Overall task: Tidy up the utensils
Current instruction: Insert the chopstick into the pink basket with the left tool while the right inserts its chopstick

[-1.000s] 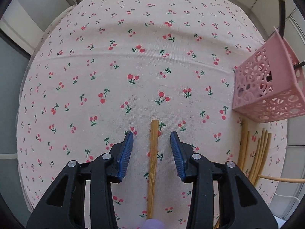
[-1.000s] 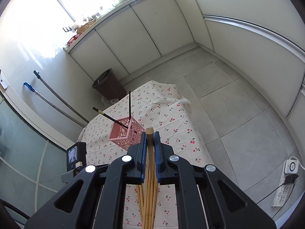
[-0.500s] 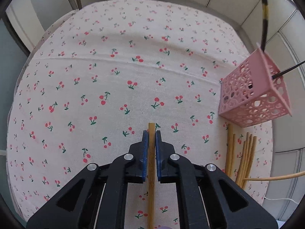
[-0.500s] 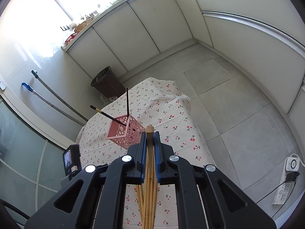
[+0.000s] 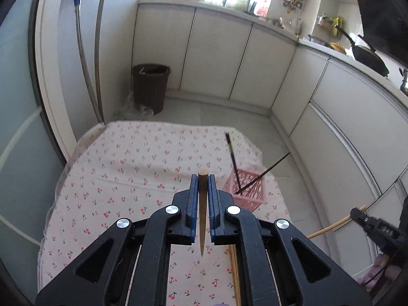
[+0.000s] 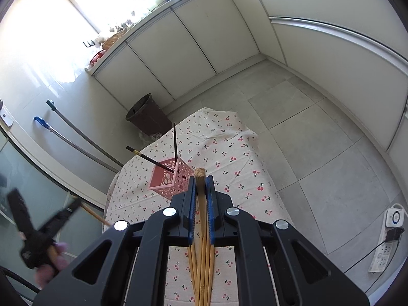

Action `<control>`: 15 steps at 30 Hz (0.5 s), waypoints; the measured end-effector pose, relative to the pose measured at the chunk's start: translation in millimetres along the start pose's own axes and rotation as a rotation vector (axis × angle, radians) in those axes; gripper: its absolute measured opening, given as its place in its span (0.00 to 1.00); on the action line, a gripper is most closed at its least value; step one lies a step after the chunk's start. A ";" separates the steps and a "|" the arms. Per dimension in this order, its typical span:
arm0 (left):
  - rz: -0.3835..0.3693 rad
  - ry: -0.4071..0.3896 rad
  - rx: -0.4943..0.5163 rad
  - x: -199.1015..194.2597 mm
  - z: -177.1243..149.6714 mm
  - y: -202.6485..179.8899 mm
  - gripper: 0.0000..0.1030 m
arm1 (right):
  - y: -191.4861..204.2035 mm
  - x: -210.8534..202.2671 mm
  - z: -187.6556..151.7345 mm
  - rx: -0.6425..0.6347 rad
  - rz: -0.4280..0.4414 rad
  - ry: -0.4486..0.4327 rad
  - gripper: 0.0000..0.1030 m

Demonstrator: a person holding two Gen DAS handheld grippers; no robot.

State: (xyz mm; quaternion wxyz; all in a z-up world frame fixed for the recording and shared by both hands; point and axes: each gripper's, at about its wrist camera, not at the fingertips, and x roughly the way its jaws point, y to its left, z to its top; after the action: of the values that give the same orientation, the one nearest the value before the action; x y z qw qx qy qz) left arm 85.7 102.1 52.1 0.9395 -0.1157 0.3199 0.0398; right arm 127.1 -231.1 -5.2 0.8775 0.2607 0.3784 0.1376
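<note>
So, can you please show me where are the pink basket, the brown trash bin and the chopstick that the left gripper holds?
pink basket (image 6: 167, 182): right wrist view, on its perforated side wall.
brown trash bin (image 5: 149, 88): left wrist view, on its front wall.
chopstick (image 5: 203, 176): left wrist view, on its blunt end between the pads.

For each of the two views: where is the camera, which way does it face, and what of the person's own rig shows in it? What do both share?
Left wrist: sits behind the left gripper, faces down over the table toward the cabinets; its jaws clamp one chopstick, and the right gripper shows at the right edge.
Right wrist: sits behind the right gripper, faces the same corner; its jaws clamp a chopstick, and the blurred left gripper shows at lower left.
Shared: pink basket, bin.
</note>
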 end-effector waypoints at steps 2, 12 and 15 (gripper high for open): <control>-0.013 -0.058 0.016 -18.7 23.1 -12.6 0.06 | -1.5 -0.4 1.4 0.010 0.003 -0.001 0.08; -0.032 -0.159 0.084 -30.7 93.0 -68.0 0.06 | -10.9 -9.5 6.6 0.045 0.022 -0.021 0.10; -0.050 -0.149 0.101 -21.1 92.9 -80.8 0.06 | -11.5 -15.9 10.1 0.048 0.031 -0.039 0.10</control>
State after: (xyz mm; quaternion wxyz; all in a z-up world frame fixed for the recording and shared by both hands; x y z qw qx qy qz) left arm 135.9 46.3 152.0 0.9660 -0.0728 0.2478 0.0088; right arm 124.3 -251.2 3.6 0.8758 0.2903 0.3604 0.1370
